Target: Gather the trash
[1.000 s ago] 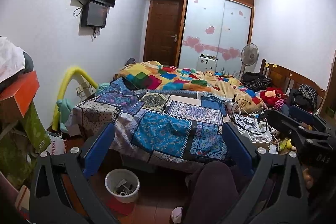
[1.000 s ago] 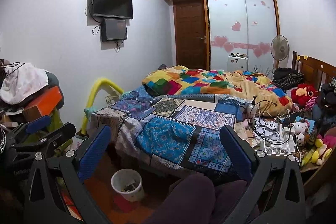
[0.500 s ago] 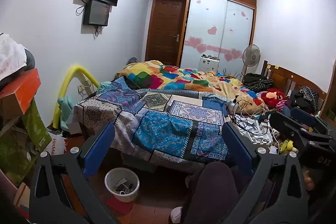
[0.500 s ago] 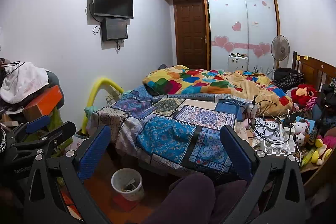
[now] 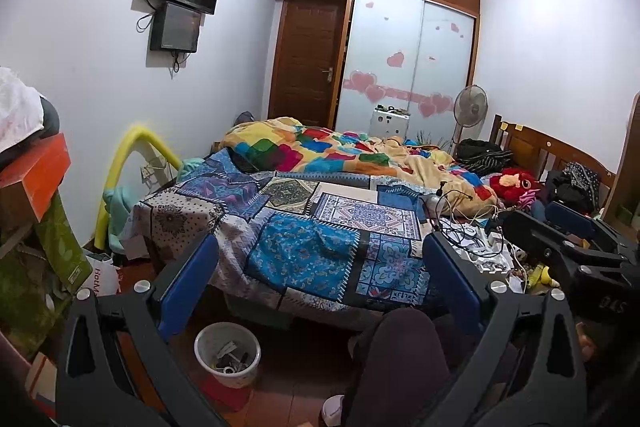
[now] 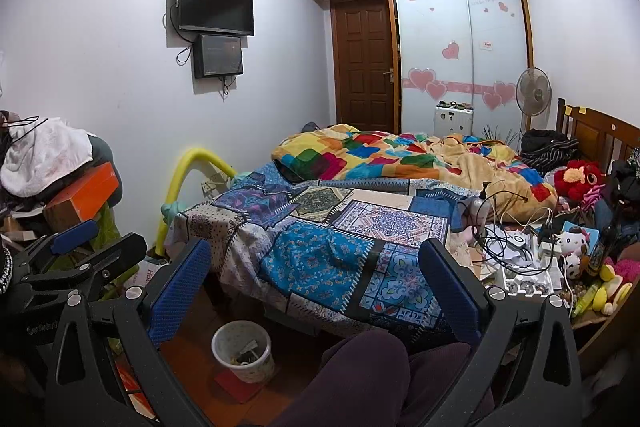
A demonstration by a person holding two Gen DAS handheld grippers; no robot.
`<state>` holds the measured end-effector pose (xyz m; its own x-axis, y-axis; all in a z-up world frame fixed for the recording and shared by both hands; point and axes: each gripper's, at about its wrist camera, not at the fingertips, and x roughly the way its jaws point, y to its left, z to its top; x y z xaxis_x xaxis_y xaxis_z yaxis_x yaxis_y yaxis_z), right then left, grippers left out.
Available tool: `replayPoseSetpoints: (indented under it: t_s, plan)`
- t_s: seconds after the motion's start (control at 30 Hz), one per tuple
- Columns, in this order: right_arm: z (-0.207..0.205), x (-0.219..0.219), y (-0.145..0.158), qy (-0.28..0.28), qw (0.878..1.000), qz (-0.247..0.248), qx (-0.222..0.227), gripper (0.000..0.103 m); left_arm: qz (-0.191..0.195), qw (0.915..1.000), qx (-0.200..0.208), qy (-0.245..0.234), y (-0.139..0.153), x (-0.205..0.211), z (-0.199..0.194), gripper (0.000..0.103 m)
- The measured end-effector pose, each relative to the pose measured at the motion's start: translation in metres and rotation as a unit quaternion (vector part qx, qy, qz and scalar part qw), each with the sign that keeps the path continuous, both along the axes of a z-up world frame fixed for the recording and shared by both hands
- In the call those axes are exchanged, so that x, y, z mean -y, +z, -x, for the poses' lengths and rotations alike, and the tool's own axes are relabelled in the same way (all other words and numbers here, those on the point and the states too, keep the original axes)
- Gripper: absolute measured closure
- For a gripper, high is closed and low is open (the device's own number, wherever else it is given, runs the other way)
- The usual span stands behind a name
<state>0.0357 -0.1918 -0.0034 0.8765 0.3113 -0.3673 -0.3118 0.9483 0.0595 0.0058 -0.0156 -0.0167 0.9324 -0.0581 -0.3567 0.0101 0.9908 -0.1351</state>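
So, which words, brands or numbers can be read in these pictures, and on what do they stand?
"HotM", cut off, red letters on the white bag on the floor.
Embossed letters on the right gripper body: unclear.
Embossed brand on the left gripper body: too blurred.
Small label on the wardrobe door: too small.

Ahead of our spread left fingers [image 5: 188, 283] lies the bed [image 5: 320, 227], its heaped quilt [image 5: 340, 155] at the far end. Below and between the fingers stands the waste bin [image 5: 227, 353] on the floor — scraps inside. Right of the right fingers [image 6: 452, 291], cables [image 6: 504, 239] and toys [image 6: 576, 175] crowd the bedside — door [image 6: 366, 67] and fan [image 6: 534, 93] beyond.
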Motion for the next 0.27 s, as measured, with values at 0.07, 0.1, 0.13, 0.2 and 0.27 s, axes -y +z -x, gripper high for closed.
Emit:
replayPoseSetpoints:
  t_s: [0.07, 0.1, 0.13, 0.2, 0.27]
  plan:
    - [-0.0001, 0.0003, 0.0001, 0.0, 1.0, 0.0, 0.0, 0.0, 0.002, 1.0, 0.0, 0.0, -0.0002, -0.0013, 0.0001, 0.0]
    - [-0.0001, 0.0002, -0.0001, 0.0, 1.0, 0.0, 0.0, 0.0, 0.003, 1.0, 0.001, 0.001, -0.0001, -0.0013, 0.0003, 0.0]
    - [-0.0006, 0.0007, -0.0001, 0.001, 1.0, 0.0, 0.0, 0.0, 0.006, 1.0, 0.001, 0.001, 0.0, -0.0014, 0.0005, 0.0]
    - [-0.0008, 0.0013, 0.0002, 0.001, 1.0, 0.0, -0.001, 0.0, 0.007, 1.0, 0.001, 0.001, -0.0002, -0.0007, -0.0001, 0.0]
    - [-0.0011, 0.0025, -0.0004, 0.001, 1.0, 0.0, -0.002, 0.0, 0.007, 1.0, -0.002, 0.0, -0.0012, -0.0017, -0.0009, 0.0]
